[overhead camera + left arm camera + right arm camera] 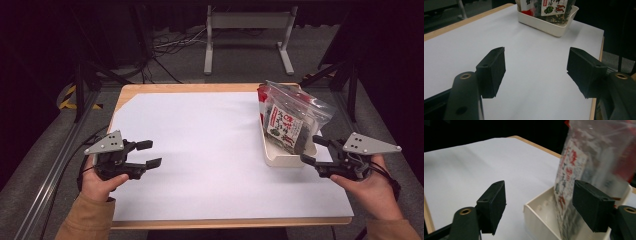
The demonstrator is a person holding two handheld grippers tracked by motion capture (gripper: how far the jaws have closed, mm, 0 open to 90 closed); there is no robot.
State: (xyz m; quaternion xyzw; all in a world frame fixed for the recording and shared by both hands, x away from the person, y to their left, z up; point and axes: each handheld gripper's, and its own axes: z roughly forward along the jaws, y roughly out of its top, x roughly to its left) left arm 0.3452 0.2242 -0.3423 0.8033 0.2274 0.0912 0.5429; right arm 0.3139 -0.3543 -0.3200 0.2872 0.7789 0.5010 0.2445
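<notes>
A cream plastic tray (280,161) stands at the table's right side and holds upright clear bags of packaged food (290,120) with red, white and green labels. My right gripper (310,149) hovers just off the tray's near right corner, jaws open and pointing at the bags with nothing between them. In the right gripper view the tray (536,220) and a bag (574,170) sit close ahead of the right gripper (539,192). My left gripper (154,153) is open over the table's left part. In the left gripper view the tray (549,25) lies far beyond the left gripper (536,65).
A white sheet (200,150) covers the wooden table, whose edge (225,222) shows at the front. Behind the table stand a white metal frame (247,30), floor cables (170,45) and dark stand legs on both sides. An aluminium rail (55,165) runs along the left.
</notes>
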